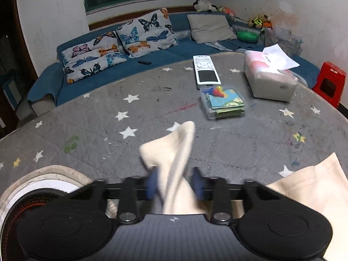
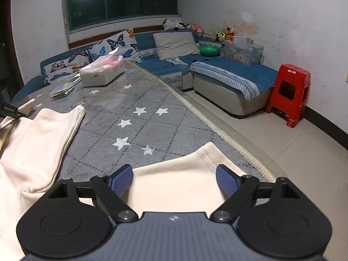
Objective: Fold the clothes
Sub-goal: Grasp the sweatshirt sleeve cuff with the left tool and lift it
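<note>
Cream cloth is what I am working, a soft garment [image 2: 39, 143] spread over the grey star-patterned cover [image 2: 139, 130] of the table, one part lying left, another corner under my right tool. My left gripper [image 1: 174, 183] is clenched on a bunched corner of it, the blue pads pinching the fabric so a peak stands up past the fingers. My right gripper [image 2: 174, 180] is released, jaws wide, with the flat cream corner lying between them and neither pad pressing on it

I judge this the start of a fold: one corner taken, the other not yet. Next my right jaws need to close on that near corner, low enough to catch the hem and not the cover beneath, so both corners can be carried across together

Farther up the table sit a white remote [image 1: 205, 70], a clear box of coloured cards [image 1: 223, 104] and a tissue box [image 1: 269, 80]; they are well apart from the cloth but lie where a long fold might sweep. On my right the table edge [image 2: 219, 128] is near, so cloth could slide off there
</note>
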Tool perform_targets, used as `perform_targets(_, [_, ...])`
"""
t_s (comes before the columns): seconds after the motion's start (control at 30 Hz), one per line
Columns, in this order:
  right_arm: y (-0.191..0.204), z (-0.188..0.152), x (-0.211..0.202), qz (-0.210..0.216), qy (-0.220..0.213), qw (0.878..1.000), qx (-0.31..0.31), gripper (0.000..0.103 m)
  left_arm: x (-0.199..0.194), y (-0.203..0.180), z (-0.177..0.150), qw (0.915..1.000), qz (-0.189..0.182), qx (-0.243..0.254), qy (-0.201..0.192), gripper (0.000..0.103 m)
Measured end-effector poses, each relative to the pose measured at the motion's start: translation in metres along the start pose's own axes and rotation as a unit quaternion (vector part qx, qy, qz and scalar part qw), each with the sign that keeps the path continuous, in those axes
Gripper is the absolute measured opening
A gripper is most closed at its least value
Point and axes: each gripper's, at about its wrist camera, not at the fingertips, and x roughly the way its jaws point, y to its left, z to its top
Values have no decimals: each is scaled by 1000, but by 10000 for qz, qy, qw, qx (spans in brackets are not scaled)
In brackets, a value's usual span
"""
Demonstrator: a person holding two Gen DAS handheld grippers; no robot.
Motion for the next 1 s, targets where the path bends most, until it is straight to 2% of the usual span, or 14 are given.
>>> perform_targets(0.07, [0,0,0,14,-5,10000,-1,87,-9,9,-2,9998,-32,-193,-84,15])
perform_targets(0.3, [1,0,-1,25,-9,10000,-42,88,-67,47,-19,9950,154,-813,-558,12])
perform_targets(0.63, [8,1,-15,179,-109,9997,-126,88,-169,99,-73,9801,561,-1487,-1193,13])
perform_targets(0.87, [33,5,-34,713,-244,9959,-500,88,-225,123,-117,9633,789,-2083,-1499,13])
perform_targets(1.0, [60,8,-47,1371,-189,9871,-811,88,-247,130,-139,9559,981,-2271,-1583,13])
